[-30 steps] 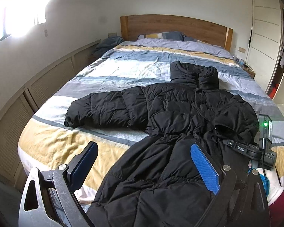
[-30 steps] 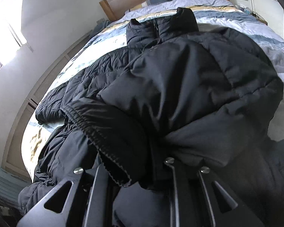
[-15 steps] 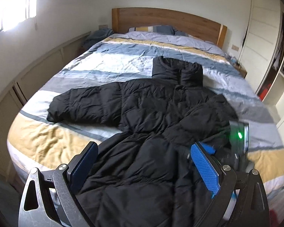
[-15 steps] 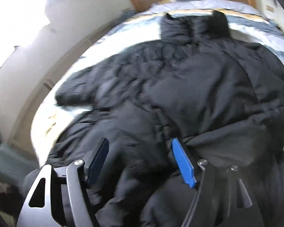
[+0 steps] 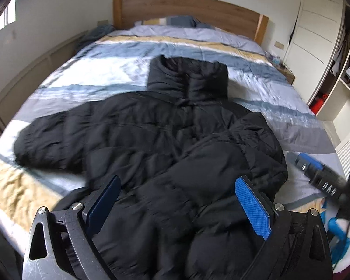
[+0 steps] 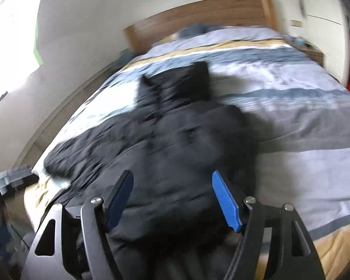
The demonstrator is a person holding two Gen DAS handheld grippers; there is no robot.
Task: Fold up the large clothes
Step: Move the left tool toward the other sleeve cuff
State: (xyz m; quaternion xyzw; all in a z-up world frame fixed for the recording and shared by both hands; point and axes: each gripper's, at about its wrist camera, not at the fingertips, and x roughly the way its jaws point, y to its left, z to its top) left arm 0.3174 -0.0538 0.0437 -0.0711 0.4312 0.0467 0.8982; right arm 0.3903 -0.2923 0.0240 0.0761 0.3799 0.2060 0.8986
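Note:
A black puffer jacket (image 5: pixel 156 144) lies on the striped bed (image 5: pixel 193 46), collar toward the headboard. Its left sleeve (image 5: pixel 51 140) stretches out flat to the left. Its right sleeve (image 5: pixel 233 158) is folded in across the body. My left gripper (image 5: pixel 177 200) is open and empty above the jacket's lower part. My right gripper (image 6: pixel 172 198) is open and empty above the jacket (image 6: pixel 175 144), which looks blurred in that view. The right gripper's body (image 5: pixel 324 182) shows at the right edge of the left wrist view.
A wooden headboard (image 5: pixel 186 7) and pillows (image 5: pixel 172 21) are at the far end. A wall with low panels (image 5: pixel 30 70) runs along the bed's left side. White wardrobes and open shelves (image 5: pixel 324 46) stand on the right. A nightstand (image 6: pixel 312 53) is beside the bed.
My right gripper let go of the right sleeve, which now lies folded over the jacket's body, and pulled back to the right. My left gripper moved forward over the jacket, staying open.

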